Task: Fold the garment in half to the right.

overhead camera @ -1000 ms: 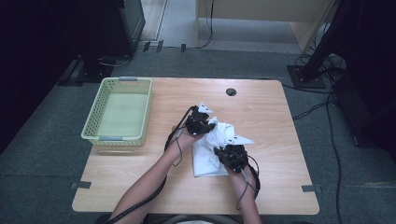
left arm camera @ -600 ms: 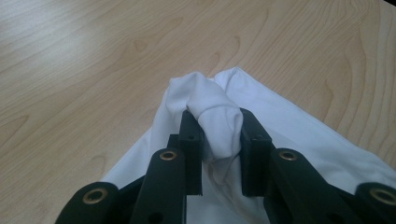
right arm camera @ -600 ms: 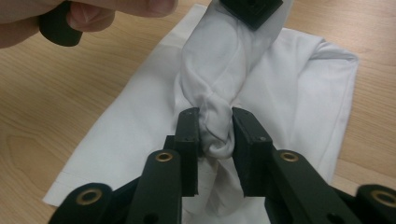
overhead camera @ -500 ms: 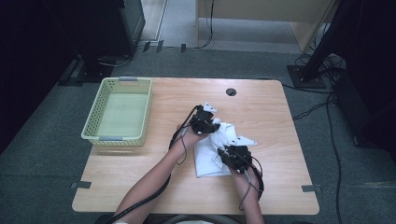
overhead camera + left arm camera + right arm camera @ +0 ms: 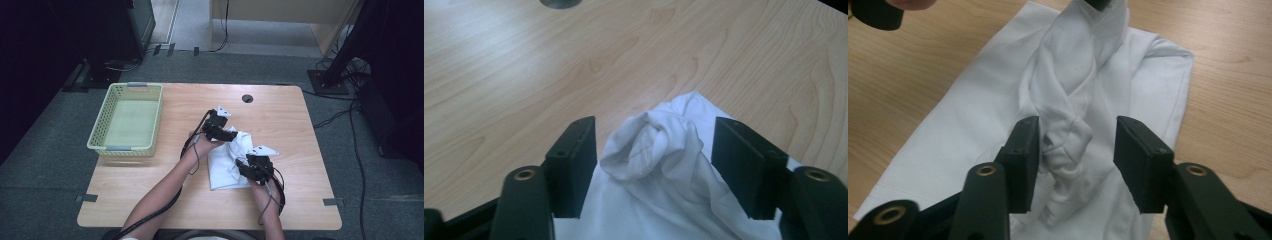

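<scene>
A white cloth (image 5: pixel 223 165) lies on the wooden table (image 5: pixel 150 200), with a twisted ridge bunched up along its middle. My left gripper (image 5: pixel 233 135) sits at the ridge's far end. In the left gripper view its jaws have just been opening, and the bunched cloth (image 5: pixel 659 145) stands loose between them, clear of both pads. My right gripper (image 5: pixel 243 167) is at the near end of the ridge. Its jaws have also just been opening, and the twisted cloth (image 5: pixel 1068 130) lies between them without being pinched. The left gripper's black parts (image 5: pixel 878 14) show at the top of the right gripper view.
A pale green plastic basket (image 5: pixel 100 131) stands at the table's left, with nothing inside. A dark cable hole (image 5: pixel 247 98) is near the far edge, also seen at the top of the left gripper view as the hole (image 5: pixel 559 2). Cables trail from both hands toward the near edge.
Both hands have drifted slightly right and otherwise stay over the cloth. The cloth remains on the table between them.
</scene>
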The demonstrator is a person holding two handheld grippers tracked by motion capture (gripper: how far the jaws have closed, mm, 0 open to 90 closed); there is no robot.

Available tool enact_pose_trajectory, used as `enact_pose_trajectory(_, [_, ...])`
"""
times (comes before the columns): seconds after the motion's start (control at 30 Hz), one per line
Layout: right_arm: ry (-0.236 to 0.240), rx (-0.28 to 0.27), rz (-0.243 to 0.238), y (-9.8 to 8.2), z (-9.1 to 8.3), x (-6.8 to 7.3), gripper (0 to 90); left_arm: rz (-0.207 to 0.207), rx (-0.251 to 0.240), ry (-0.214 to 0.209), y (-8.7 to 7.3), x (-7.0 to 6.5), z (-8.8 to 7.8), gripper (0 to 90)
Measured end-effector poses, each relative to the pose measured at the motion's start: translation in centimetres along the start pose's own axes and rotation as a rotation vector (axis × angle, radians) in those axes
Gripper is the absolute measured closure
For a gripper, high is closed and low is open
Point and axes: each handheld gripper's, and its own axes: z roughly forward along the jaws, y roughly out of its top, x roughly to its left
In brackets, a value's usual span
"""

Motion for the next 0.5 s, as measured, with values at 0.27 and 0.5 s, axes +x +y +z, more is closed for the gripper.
enact_pose_trajectory(0.27, [-0.007,-0.019,0.028,0.1,-0.2,-0.2,43.0,0.009,-0.021,0.021,0.2,0.4,-1.0,28.9])
enact_pose_trajectory(0.5, [-0.001,-0.043,0.036,0.4,-0.6,-0.1,39.6,0.020,-0.027,0.035,0.0,0.5,-1.6,26.4])
